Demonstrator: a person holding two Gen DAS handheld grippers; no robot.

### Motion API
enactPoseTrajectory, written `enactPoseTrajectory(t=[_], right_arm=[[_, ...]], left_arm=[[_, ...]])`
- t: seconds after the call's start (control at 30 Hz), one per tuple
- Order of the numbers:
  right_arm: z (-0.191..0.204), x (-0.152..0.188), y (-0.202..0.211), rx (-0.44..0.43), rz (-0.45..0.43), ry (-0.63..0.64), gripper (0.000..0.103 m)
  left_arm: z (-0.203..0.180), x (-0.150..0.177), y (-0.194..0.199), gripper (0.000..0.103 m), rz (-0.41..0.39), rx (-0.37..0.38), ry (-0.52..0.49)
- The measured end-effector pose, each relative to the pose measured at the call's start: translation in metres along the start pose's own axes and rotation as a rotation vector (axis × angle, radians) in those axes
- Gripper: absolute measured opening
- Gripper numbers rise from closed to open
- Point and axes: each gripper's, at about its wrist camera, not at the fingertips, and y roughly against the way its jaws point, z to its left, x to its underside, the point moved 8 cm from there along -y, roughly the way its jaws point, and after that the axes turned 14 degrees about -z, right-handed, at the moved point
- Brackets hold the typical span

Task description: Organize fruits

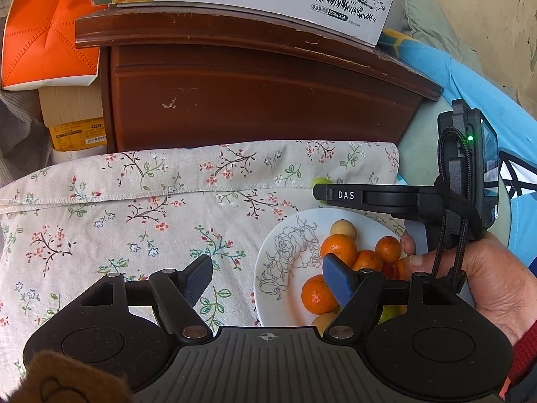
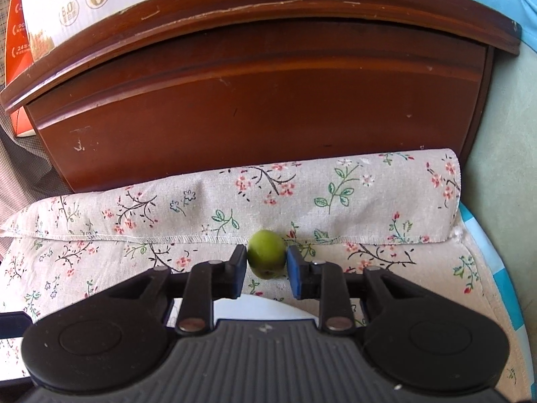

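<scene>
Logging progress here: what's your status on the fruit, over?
Right gripper shut on green fruit, above the floral cloth. Left gripper open, empty. Plate holds oranges. Nothing in the way.

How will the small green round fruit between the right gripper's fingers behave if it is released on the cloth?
The small green round fruit looks smooth and rounded, so it may roll on the floral cloth. The right gripper touches it only at two narrow sides, so it could slip. It seems firm and light.
</scene>
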Motion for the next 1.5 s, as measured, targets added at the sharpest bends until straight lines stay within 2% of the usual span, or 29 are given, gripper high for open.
enactPoseTrajectory(t=[0.17,0.4,0.53,0.67,0.83,0.93,1.17,1.4,1.5], right_arm=[[0.003,-0.009,0.026,-0.001,-0.002,-0.033,0.026],[0.017,-0.02,0.079,-0.021,0.011,-0.024,0.026],[0.011,-0.006,0.117,-0.023,0.033,-0.094,0.026],[0.012,0.012,0.15,-0.011,0.042,-0.129,0.026],[0.026,0.03,0.175,-0.037,0.057,-0.174,0.026],[0.036,0.042,0.179,-0.077,0.091,-0.24,0.026],[0.048,0.058,0.171,-0.077,0.146,-0.24,0.026],[0.055,0.069,0.163,-0.062,0.174,-0.186,0.026],[0.056,0.068,0.161,-0.036,0.16,-0.149,0.029]], left_arm=[[-0.002,0.007,0.001,0.073,0.037,-0.002,-0.02],[-0.015,0.021,0.018,0.073,0.064,0.021,-0.13],[-0.026,0.035,0.028,0.074,0.078,0.047,-0.208],[-0.03,0.041,0.039,0.074,0.062,0.034,-0.26],[-0.022,0.046,0.051,0.077,0.06,0.02,-0.224],[-0.015,0.047,0.053,0.077,0.069,-0.003,-0.224],[-0.004,0.047,0.052,0.081,0.099,-0.041,-0.216],[-0.001,0.052,0.049,0.084,0.141,-0.077,-0.236],[-0.001,0.051,0.049,0.086,0.142,-0.081,-0.236]])
